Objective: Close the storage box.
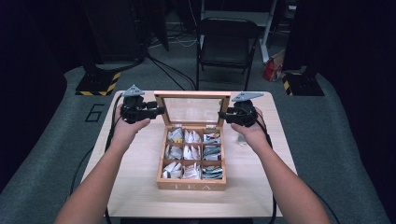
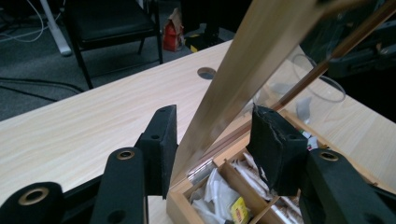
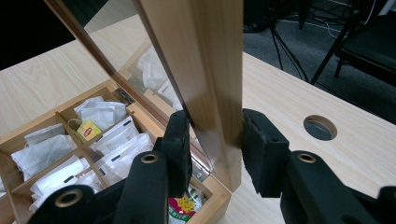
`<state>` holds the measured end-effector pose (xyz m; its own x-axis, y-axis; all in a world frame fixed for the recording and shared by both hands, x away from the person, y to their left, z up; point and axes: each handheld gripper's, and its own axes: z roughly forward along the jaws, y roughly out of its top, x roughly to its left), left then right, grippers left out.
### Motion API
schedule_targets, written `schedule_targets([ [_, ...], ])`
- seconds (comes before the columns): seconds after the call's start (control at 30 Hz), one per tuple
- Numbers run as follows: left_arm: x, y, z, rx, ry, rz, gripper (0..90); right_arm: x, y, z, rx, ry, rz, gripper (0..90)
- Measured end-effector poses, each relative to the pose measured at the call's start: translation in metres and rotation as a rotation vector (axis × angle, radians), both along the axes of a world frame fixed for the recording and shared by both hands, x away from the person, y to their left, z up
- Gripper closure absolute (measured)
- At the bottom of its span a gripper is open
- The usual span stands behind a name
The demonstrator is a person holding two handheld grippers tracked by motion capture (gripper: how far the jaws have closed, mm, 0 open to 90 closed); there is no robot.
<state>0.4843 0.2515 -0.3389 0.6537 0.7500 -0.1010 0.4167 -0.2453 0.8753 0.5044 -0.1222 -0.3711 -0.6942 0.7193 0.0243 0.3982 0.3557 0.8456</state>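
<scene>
**Lid upright between two claws, one at each side edge**

At the far end of the open tea box (image 1: 191, 183) the glass-paned lid (image 1: 192, 97) stands nearly upright on its rear hinges, and the coming move turns on how each claw sits against that lid's side rails. The lid's long axis runs across the bench (image 1: 140, 186), left to right, so its two short wooden rails face outward, one toward each hand. The left claw (image 1: 156, 110) comes in level from the left and straddles the left rail; in the left gripper view that rail (image 2: 233, 84) rises between the jaws, close against the left-hand pad (image 2: 161, 144), while the other pad (image 2: 273, 144) stands a little off the glass side. I judge it not yet clamped. The right claw (image 1: 223, 115) mirrors it on the right rail: in the right gripper view the wooden rail (image 3: 205, 79) passes between the two pads, one pad (image 3: 180, 144) near the inner face, the other (image 3: 261, 149) just clear of the outer face, so it too reads as open around the wood and not pressing.

Neither hand is nearer; both meet the lid at about the same height, roughly midway up the rails. Below, the compartments hold tea sachets (image 1: 184, 154), well clear of the jaws. Any swing of the lid will pivot about the hinge line along the box's back wall, so both claws would need to travel together, forward and down or back.
</scene>
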Motion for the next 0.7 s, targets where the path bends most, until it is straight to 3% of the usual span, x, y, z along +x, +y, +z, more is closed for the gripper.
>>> schedule_targets([
  [0.43, -0.019, 0.0, 0.013, 0.012, -0.007, -0.048, 57.0, -0.014, -0.001, -0.005, -0.015, -0.036, 0.019, 60.9],
  [0.7, -0.031, 0.001, 0.019, 0.015, -0.034, -0.052, 57.5, -0.018, -0.001, -0.006, -0.034, -0.054, 0.031, 60.4],
])
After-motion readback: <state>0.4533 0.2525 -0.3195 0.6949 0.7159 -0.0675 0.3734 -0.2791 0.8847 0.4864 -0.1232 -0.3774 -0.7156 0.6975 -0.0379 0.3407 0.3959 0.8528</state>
